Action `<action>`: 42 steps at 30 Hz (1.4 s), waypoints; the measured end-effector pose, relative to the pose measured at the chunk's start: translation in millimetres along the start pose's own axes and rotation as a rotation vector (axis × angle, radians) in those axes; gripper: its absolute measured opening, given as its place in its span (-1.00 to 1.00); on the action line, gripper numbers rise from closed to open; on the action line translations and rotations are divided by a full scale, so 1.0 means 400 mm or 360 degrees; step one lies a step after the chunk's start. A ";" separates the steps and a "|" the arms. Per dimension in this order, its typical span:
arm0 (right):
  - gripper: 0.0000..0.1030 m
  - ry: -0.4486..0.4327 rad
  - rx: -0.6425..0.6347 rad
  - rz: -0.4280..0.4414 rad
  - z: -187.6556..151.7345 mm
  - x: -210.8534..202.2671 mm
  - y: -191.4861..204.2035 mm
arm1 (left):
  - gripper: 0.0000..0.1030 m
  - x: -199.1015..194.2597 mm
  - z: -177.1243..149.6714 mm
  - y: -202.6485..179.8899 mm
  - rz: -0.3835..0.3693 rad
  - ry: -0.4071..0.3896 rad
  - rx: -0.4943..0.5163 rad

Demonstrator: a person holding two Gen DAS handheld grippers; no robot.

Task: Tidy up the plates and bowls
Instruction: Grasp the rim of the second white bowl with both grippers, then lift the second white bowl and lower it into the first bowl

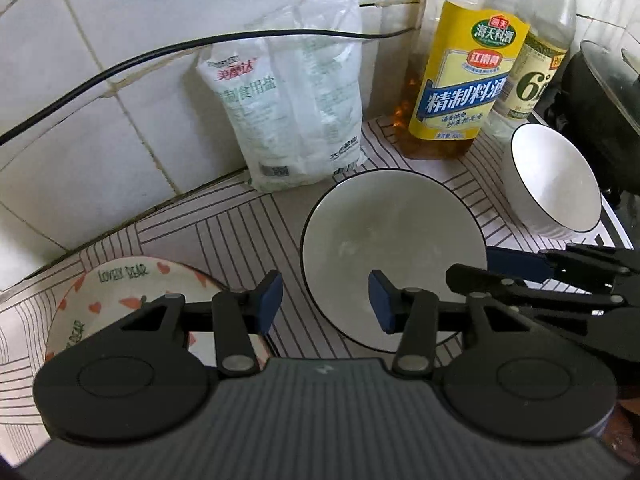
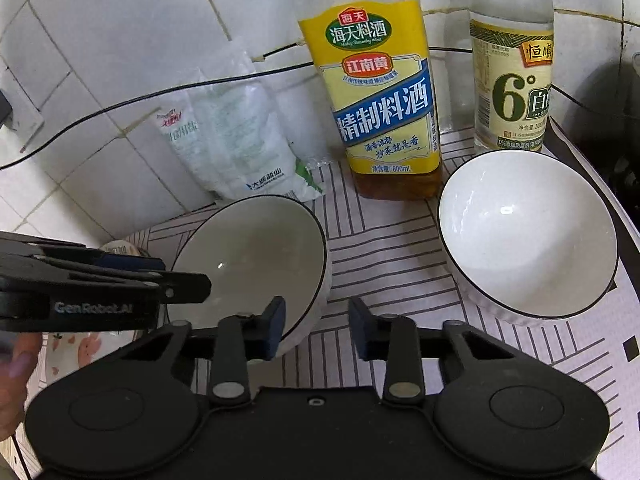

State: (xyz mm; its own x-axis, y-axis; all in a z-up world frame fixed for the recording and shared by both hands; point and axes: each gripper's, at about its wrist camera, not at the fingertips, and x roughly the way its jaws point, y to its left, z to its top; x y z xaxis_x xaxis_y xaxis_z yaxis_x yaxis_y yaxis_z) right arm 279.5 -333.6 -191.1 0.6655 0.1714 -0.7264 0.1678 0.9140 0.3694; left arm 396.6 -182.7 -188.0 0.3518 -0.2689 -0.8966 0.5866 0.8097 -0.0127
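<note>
A grey bowl with a black rim stands on the striped mat. My left gripper is open, with the bowl's left rim between its jaws and the pads clear of it. My right gripper straddles the bowl's right rim, open, with a gap at its right pad. A white bowl with a black rim sits to the right. A plate printed with hearts and "Lovely Dear" lies at the left, partly hidden by the grippers.
Against the tiled wall stand a bag of salt, a yellow-labelled cooking wine bottle and a vinegar bottle. A black cable runs along the wall. A black pot sits far right. A fingertip shows at the left.
</note>
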 end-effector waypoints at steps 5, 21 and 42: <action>-0.64 -0.0024 0.0049 0.0016 -0.002 0.012 -0.005 | -0.35 0.012 -0.001 -0.001 -0.0024 0.0029 -0.0023; -0.81 -0.0035 0.0146 0.0085 -0.002 -0.043 -0.021 | -0.82 -0.044 -0.033 -0.005 0.0012 0.0091 -0.0190; -0.77 -0.0146 -0.0116 0.0297 -0.067 -0.345 0.023 | -0.81 -0.346 -0.186 -0.101 0.0059 0.0027 -0.0352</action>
State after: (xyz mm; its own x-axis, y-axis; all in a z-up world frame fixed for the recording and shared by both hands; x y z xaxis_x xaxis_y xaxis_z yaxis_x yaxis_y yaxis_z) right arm 169.7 -338.7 -103.1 0.7442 0.3092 -0.5921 -0.0156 0.8942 0.4473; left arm 270.1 -139.3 -96.1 0.3567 -0.2294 -0.9056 0.3985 0.9141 -0.0746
